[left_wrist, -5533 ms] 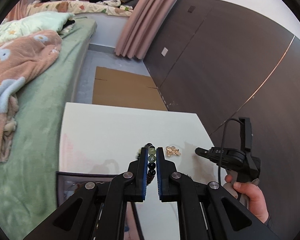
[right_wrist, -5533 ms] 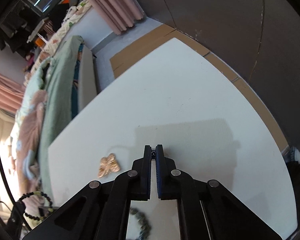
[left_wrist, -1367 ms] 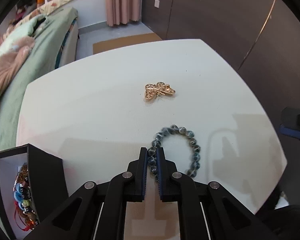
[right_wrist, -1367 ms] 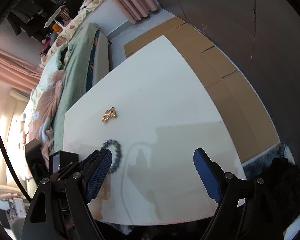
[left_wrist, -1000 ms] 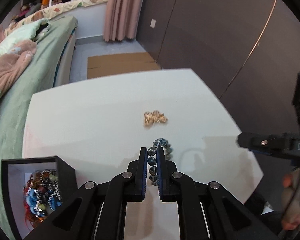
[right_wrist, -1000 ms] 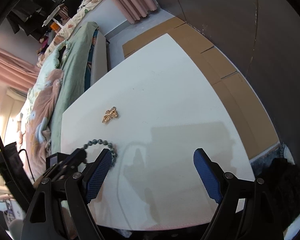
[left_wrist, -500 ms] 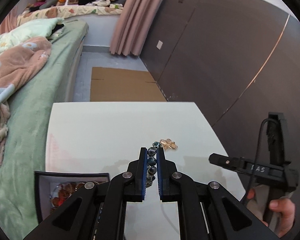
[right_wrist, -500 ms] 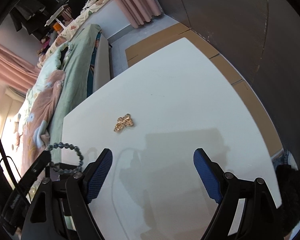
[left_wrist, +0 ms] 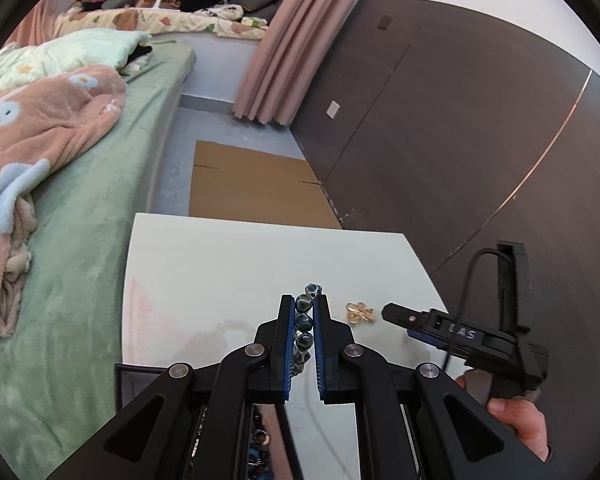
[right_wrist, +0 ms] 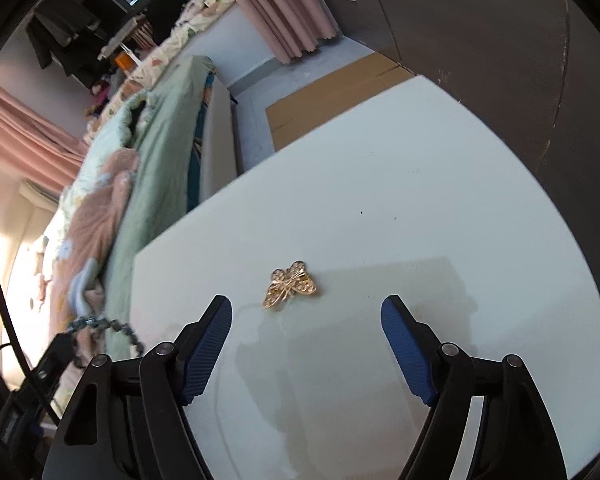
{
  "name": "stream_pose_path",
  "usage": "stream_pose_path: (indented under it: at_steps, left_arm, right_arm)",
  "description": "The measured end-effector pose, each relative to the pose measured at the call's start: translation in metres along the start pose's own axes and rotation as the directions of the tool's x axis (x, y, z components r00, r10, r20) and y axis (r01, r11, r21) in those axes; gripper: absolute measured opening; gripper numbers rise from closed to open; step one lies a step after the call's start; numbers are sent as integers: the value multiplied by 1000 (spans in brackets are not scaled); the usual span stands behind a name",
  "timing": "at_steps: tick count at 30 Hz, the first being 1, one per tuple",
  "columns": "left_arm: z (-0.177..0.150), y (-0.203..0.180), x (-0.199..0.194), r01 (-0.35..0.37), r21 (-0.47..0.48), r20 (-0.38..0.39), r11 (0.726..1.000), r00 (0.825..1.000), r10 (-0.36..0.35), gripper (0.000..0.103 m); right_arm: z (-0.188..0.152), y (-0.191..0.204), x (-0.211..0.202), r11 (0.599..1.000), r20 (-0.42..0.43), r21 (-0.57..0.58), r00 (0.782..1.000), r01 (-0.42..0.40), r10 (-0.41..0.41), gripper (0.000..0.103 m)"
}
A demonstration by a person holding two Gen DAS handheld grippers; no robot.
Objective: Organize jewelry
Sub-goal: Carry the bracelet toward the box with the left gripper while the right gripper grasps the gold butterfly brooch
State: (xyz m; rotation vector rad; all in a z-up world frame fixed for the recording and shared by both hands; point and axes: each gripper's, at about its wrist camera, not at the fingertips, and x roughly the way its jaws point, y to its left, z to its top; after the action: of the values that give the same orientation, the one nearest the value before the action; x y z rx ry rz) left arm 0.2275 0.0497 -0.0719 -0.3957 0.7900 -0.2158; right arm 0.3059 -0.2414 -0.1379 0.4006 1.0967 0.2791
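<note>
Blue-grey bead bracelet (left_wrist: 303, 322) pinched in left claw (left_wrist: 303, 312); right claw (right_wrist: 306, 320) wide, closing, nothing between.

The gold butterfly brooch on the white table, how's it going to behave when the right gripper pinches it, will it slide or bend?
The butterfly brooch lies flat and thin on the glossy table, so it will probably skid rather than lift unless a pad gets under an edge. Its openwork wings look delicate and might bend under a hard squeeze. It likely weighs little. The right gripper is closing, nothing between its jaws.

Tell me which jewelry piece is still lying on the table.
The gold butterfly brooch lies on the white table; the beaded bracelet is clamped in the left gripper.
</note>
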Motion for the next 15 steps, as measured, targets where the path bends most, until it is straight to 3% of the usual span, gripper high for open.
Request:
stream_pose_path:
  at_steps: [10, 15]
  left_arm:
    - [0, 13, 1, -1, -30, -7, 1000, 1000, 1, 9]
    - [0, 14, 2, -3, -42, -16, 999, 1000, 2, 9]
  right_arm:
    - [0, 38, 32, 964, 5, -195, 983, 180, -183, 78]
    - [-8, 59, 45, 889, 48, -343, 951, 304, -307, 78]
